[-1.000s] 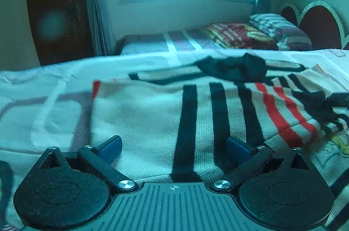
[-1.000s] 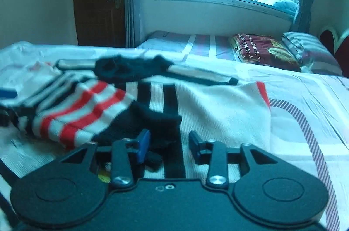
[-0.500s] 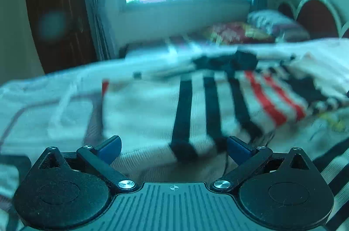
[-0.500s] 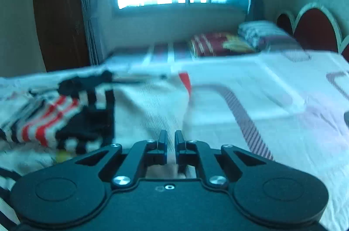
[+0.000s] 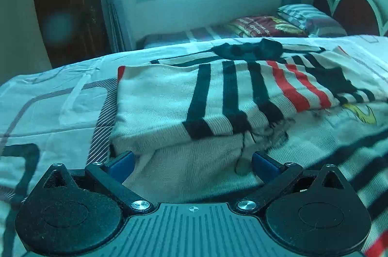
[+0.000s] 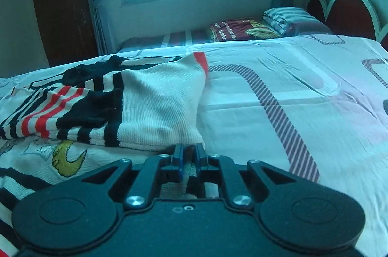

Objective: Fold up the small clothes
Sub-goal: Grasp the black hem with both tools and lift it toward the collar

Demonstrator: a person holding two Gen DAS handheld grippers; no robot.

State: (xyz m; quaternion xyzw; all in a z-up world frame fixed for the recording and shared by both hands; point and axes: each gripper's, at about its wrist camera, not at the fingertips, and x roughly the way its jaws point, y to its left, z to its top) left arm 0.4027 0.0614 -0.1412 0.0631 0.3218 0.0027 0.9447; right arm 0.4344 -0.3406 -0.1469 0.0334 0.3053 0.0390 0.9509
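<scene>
A cream knit sweater (image 5: 169, 99) with black and red stripes lies spread on the bed, and its near edge is raised into a fold. My left gripper (image 5: 192, 163) is open at that near edge, its blue pads wide apart on either side of the lower layer. In the right wrist view the sweater (image 6: 157, 106) fills the left half. My right gripper (image 6: 189, 157) sits at the sweater's near right corner with a strip of knit between its narrow jaws, which are opening a little.
The patterned bed sheet (image 6: 266, 99) stretches bare to the right of the sweater. A white cloth with a yellow cartoon print (image 6: 68, 157) lies under the sweater's left part. Behind are a second bed with pillows (image 5: 266, 25), a window, a dark wardrobe and a red headboard (image 6: 346, 14).
My right gripper slid right from the sweater's middle to its near right corner and closed on the knit. The sweater's near edge has lifted into a fold in front of the left gripper.
</scene>
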